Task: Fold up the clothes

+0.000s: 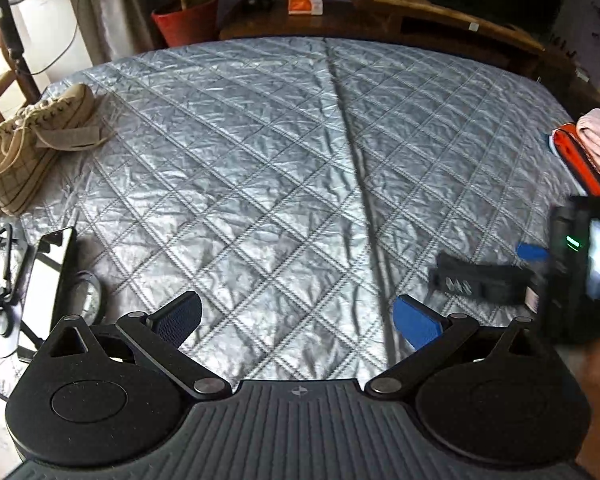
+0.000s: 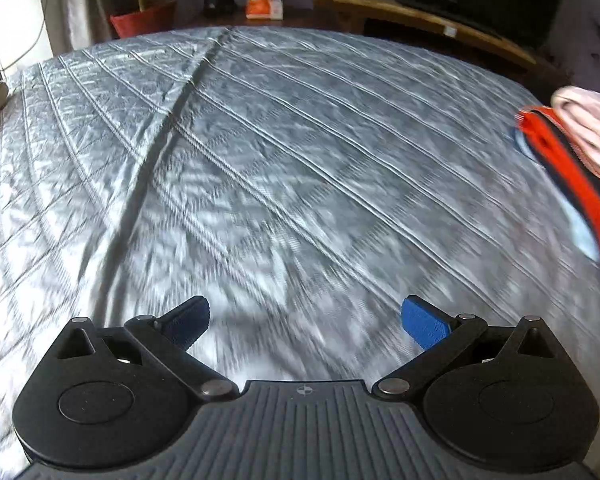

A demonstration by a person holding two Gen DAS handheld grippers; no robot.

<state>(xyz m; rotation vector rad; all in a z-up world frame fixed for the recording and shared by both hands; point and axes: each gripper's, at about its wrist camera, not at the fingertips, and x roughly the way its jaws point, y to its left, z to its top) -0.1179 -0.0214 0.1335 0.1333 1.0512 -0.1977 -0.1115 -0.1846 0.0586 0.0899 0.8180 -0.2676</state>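
Silver-grey quilted bedspread fills what we see. Our left gripper and right gripper both hang above it, jaws spread wide, holding nothing. The clothes, an orange garment under a pink one, lie at the right edge.

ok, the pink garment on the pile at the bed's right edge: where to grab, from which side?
Likely the rounded near-left fold of the pink garment, approached from the left over the bare quilt. It lies on top of the orange garment, so its edge is exposed there. Right gripper is open and nearer.
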